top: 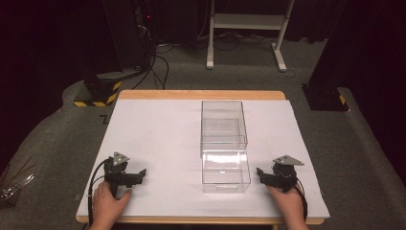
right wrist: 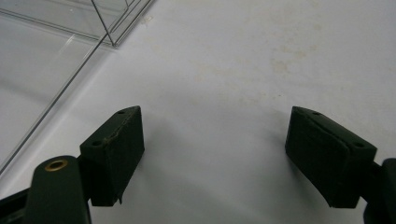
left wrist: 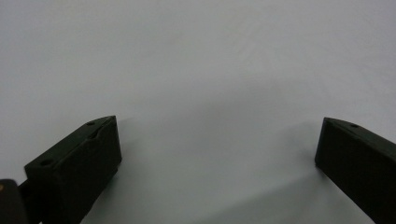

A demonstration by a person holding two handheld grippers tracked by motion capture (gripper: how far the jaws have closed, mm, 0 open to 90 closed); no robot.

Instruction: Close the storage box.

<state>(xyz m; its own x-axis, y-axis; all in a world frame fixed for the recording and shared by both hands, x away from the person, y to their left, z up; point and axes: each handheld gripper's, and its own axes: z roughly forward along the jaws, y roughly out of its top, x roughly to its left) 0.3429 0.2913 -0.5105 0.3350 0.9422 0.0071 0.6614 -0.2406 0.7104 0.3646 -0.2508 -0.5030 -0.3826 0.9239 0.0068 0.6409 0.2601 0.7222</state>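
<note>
The right gripper [top: 266,176], jaws spread and empty, sits just beside the clear box [top: 225,170] near the surface's front edge, nearer than the spread left gripper [top: 139,175].

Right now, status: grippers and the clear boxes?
Left gripper and right gripper: jaws open, empty, low over the white mat. Two clear boxes between them, untouched. Nothing in the way.

Wooden-edged counter [top: 201,95] under a white sheet [top: 158,139], two clear plastic boxes [top: 223,125] standing end to end right of centre, near box [top: 226,171] touching the far one.
</note>
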